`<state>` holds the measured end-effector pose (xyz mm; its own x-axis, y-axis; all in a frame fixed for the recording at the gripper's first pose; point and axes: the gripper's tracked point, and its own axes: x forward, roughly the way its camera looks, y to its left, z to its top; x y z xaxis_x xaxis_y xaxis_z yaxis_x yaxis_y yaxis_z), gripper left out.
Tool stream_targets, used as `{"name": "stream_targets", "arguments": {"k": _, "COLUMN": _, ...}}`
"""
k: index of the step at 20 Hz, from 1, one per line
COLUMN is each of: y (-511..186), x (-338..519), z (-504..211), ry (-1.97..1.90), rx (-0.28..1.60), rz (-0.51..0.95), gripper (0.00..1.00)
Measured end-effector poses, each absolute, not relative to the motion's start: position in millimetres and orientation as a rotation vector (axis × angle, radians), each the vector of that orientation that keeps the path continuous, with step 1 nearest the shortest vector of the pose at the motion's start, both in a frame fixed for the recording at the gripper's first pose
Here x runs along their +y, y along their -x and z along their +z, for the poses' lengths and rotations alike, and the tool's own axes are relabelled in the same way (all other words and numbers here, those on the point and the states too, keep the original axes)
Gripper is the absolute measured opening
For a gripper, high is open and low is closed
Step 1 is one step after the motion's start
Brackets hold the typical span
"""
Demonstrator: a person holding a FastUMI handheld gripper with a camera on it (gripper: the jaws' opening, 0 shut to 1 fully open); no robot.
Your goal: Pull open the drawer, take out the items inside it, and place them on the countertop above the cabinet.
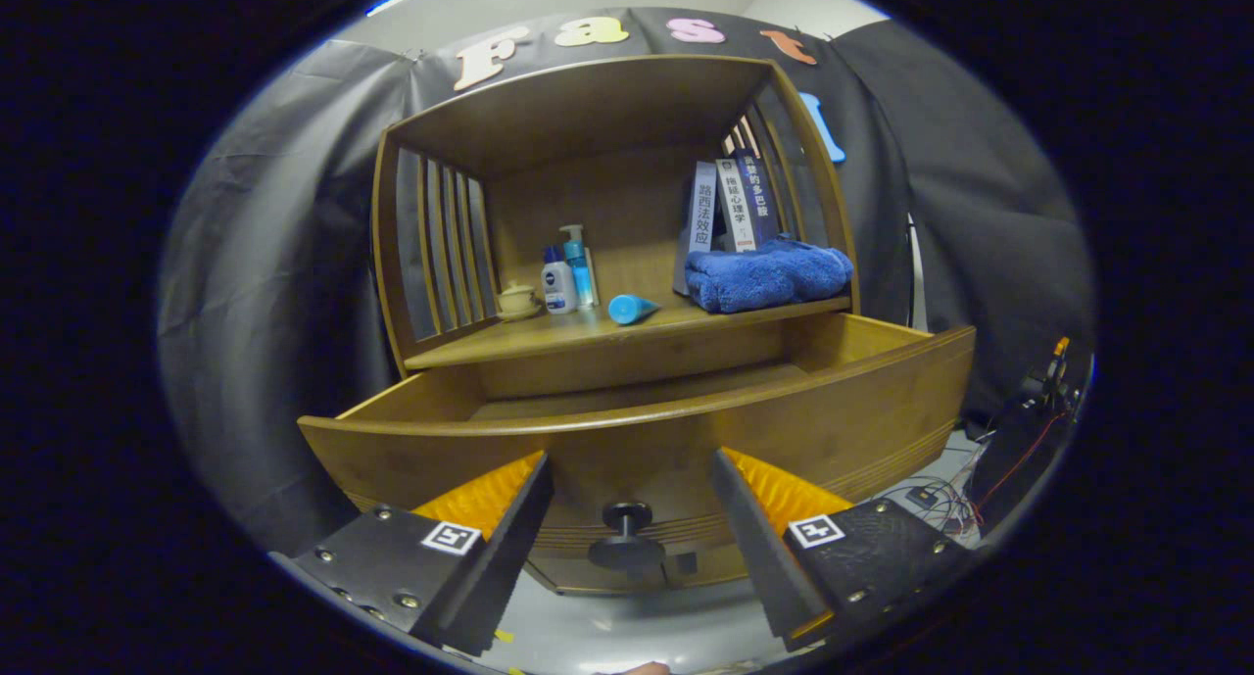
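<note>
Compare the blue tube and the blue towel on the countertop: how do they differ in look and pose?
The blue tube is a small, smooth thing lying on its side near the middle of the countertop; the blue towel is much bigger, fluffy and folded into a pile at the right end. The tube lies apart from other things; the towel sits just in front of the upright books. Both are blue and rest on the countertop, beyond the open tool.

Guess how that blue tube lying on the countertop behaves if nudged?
The blue tube lies on its side on the countertop, so it would probably roll. It looks small, likely light. The gripper is open, fingers either side of the drawer knob.
</note>
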<state>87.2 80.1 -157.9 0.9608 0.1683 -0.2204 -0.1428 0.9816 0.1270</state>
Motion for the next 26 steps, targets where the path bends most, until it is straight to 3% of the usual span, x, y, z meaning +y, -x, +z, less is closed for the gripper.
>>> {"name": "stream_targets", "arguments": {"k": 26, "y": -176, "x": 92, "z": -167, "ry": -0.047, "rx": 0.282, "rz": 0.149, "gripper": 0.95}}
